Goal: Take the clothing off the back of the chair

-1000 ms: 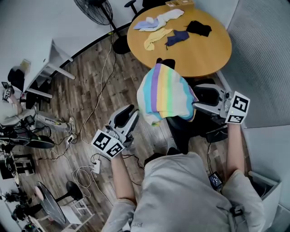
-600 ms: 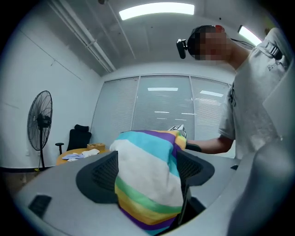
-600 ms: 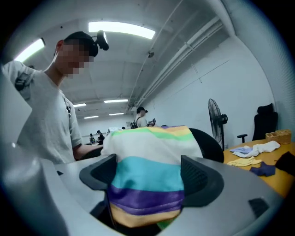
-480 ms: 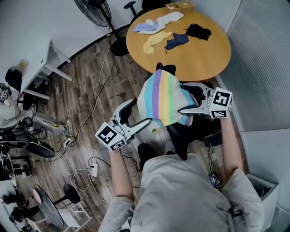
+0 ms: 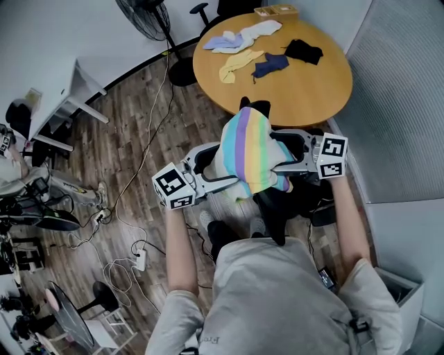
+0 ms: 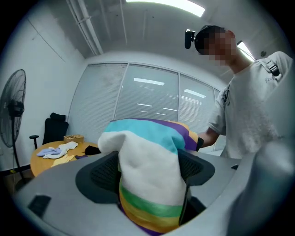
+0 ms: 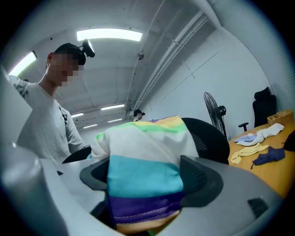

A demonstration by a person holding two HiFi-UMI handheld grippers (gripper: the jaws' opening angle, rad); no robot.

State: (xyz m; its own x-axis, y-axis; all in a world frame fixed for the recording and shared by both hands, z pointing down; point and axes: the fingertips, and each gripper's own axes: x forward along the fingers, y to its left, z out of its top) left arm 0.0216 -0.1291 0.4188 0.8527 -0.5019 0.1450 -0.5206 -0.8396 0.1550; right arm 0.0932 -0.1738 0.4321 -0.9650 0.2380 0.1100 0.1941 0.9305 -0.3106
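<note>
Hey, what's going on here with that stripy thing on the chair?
A person holds a gripper in each hand and is going for the striped garment draped over the chair back. The left gripper is at one side of it, the right gripper at the other. Both sets of jaws have just been opening and now stand wide, with the cloth between them but not clamped. The garment is not yet off the chair.

wood-plank floor (image 5: pixel 198 114), round wooden table (image 5: pixel 305 87), standing fan (image 5: pixel 142 17), white desk (image 5: pixel 45 83), ceiling strip lights (image 7: pixel 109 34)
</note>
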